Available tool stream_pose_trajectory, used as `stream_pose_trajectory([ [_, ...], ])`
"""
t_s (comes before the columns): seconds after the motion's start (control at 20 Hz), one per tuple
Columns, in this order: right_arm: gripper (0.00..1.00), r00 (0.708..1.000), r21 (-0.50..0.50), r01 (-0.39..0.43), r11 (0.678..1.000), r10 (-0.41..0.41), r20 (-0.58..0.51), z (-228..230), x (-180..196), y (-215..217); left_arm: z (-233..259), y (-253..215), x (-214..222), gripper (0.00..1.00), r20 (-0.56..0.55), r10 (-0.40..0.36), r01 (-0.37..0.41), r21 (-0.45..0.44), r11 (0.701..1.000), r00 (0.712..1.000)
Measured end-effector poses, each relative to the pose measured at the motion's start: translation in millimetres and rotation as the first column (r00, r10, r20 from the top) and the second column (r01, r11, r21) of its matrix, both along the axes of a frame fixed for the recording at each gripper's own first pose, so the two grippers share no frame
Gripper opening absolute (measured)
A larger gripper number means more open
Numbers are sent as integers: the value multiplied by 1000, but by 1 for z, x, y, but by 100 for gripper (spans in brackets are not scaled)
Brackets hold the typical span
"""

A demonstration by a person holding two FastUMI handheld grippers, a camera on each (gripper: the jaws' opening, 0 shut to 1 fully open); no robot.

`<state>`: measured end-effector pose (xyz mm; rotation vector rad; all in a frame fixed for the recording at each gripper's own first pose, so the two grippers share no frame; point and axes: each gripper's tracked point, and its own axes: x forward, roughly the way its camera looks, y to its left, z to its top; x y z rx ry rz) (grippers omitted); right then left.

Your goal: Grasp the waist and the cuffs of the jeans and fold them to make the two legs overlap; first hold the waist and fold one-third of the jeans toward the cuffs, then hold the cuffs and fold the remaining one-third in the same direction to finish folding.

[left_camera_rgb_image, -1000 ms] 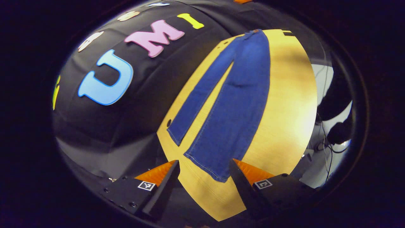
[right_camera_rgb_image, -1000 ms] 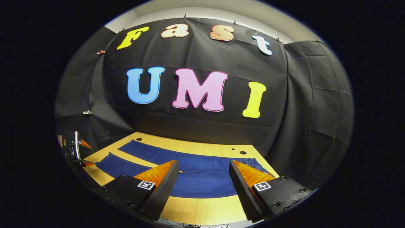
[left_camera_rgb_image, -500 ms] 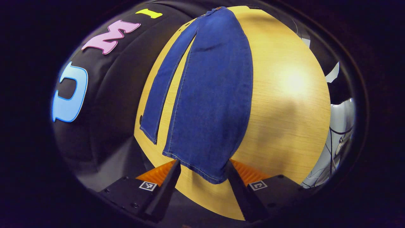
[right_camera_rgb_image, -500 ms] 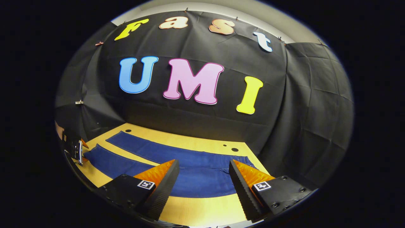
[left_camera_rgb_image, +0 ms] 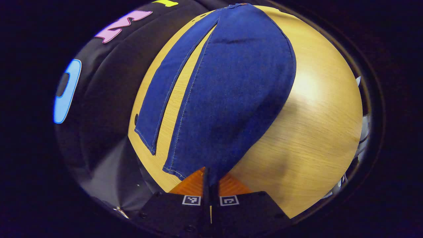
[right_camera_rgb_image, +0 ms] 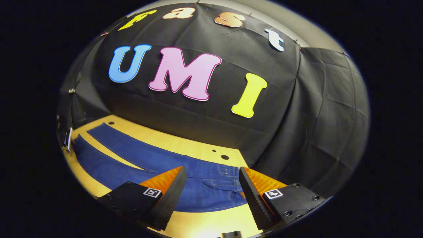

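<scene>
Blue jeans [left_camera_rgb_image: 228, 86] lie flat on the wooden table [left_camera_rgb_image: 317, 125], the two legs spread apart. In the left gripper view the near leg runs down to my left gripper [left_camera_rgb_image: 210, 177], which is shut on the cuff of that leg; the far leg's cuff [left_camera_rgb_image: 145, 138] lies free to the left. In the right gripper view the jeans [right_camera_rgb_image: 138, 162] stretch leftward, with the waist [right_camera_rgb_image: 224, 178] between the fingers of my right gripper [right_camera_rgb_image: 211, 188], which is open just above it. The left gripper [right_camera_rgb_image: 67, 142] shows small at the far left by the cuffs.
The table [right_camera_rgb_image: 198, 218] has small round holes [right_camera_rgb_image: 224, 156] near its back edge. The black cloth wall [right_camera_rgb_image: 297, 125] stands close behind and to the right of the table. Bare wood lies on the near side of the jeans.
My left gripper moved down onto the near leg's cuff and shut on it. My right gripper shifted right and lower toward the waist, still open.
</scene>
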<state>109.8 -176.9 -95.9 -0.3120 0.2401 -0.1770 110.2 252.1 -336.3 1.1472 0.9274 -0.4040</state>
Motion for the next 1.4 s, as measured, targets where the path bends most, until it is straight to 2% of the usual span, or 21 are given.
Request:
stream_pose_trajectory([
  [0.1,96,999,-68,-35,997,35,-4,-3,13,-26,-1,-3,0,5,-23,7,-8,-14,1000,1000],
  [0.2,96,997,-85,-57,995,52,-58,-18,21,-57,-1,-4,0,5,-50,18,-19,-32,999,999],
  [0.3,96,988,-181,-81,980,55,-144,-34,22,-96,-1,-4,1,5,-56,11,-12,-18,1000,998],
  [0.35,96,981,-255,-116,960,70,-182,-39,21,-114,-2,-4,1,5,-55,6,-7,-7,1000,998],
  [0.5,96,938,-396,-260,881,134,-318,-66,15,-139,-2,-4,1,5,-60,-7,9,21,1000,998],
  [0.6,96,886,-450,-370,813,162,-435,-105,8,-152,-1,-4,1,5,-71,7,-6,23,1000,997],
  [0.7,96,816,-484,-473,736,159,-556,-147,-3,-171,-2,-3,1,5,-73,33,-32,20,999,997],
  [0.75,96,784,-495,-518,698,155,-601,-165,-6,-180,-2,-4,1,5,-71,36,-34,22,999,997],
  [0.9,96,724,-530,-604,595,132,-677,-203,-2,-203,-2,-3,1,5,-59,46,-44,35,998,997],
  [1.0,96,683,-527,-657,540,128,-720,-228,6,-215,-3,-3,1,5,-56,57,-55,36,998,997],
  [1.15,96,613,-509,-744,434,139,-778,-261,15,-218,-3,-4,1,5,-64,66,-63,45,997,996],
  [1.2,99,626,-536,-751,385,157,-764,-260,26,-213,-2,-4,1,5,-67,63,-60,52,997,996],
  [1.25,86,629,-544,-755,367,172,-758,-259,33,-209,-2,-4,1,5,-70,56,-52,63,997,996],
  [1.3,89,636,-548,-752,366,185,-750,-258,38,-205,-3,-3,2,6,-72,52,-47,71,996,996],
  [1.4,89,642,-552,-750,365,204,-739,-262,45,-204,-2,-4,1,5,-74,58,-53,72,996,996],
])
